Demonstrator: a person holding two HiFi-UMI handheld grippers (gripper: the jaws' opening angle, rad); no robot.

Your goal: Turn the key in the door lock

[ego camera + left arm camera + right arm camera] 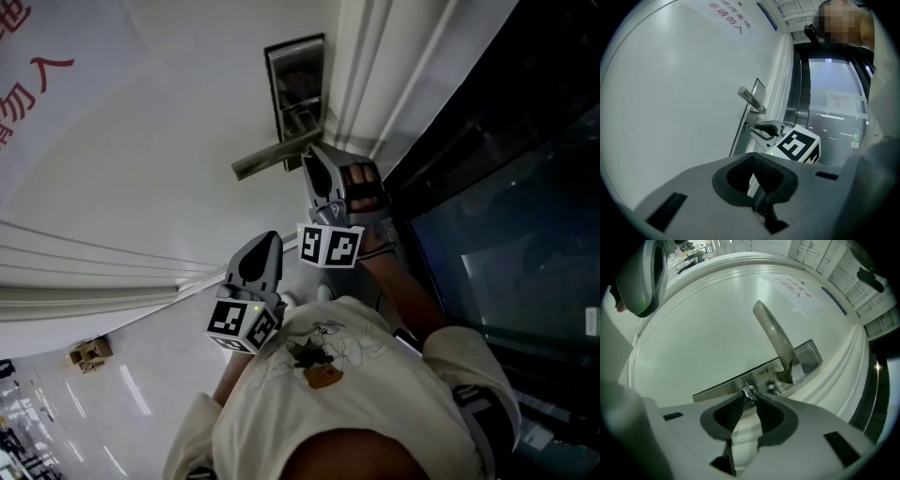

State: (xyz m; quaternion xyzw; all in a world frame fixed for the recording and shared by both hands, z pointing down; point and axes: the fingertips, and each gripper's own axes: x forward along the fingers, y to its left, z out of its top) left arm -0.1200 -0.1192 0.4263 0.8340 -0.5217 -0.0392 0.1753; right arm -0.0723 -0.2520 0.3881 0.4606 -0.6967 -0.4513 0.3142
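A small key (749,391) with a ring sticks out of the steel lock plate (806,357) on a white door, just under the lever handle (773,341). My right gripper (750,397) is at the lock with its tips closed on the key. The head view shows the right gripper (314,157) under the handle (272,157), below the plate (295,84). My left gripper (267,242) hangs back from the door, shut and empty. From the left gripper view, the right gripper (751,127) touches the key (747,126) below the handle (751,99).
A dark glass panel (497,253) stands right of the white door frame (375,66). Red lettering (28,75) marks the door's upper left. A small brown object (89,352) lies on the floor at lower left. The person's torso fills the bottom of the head view.
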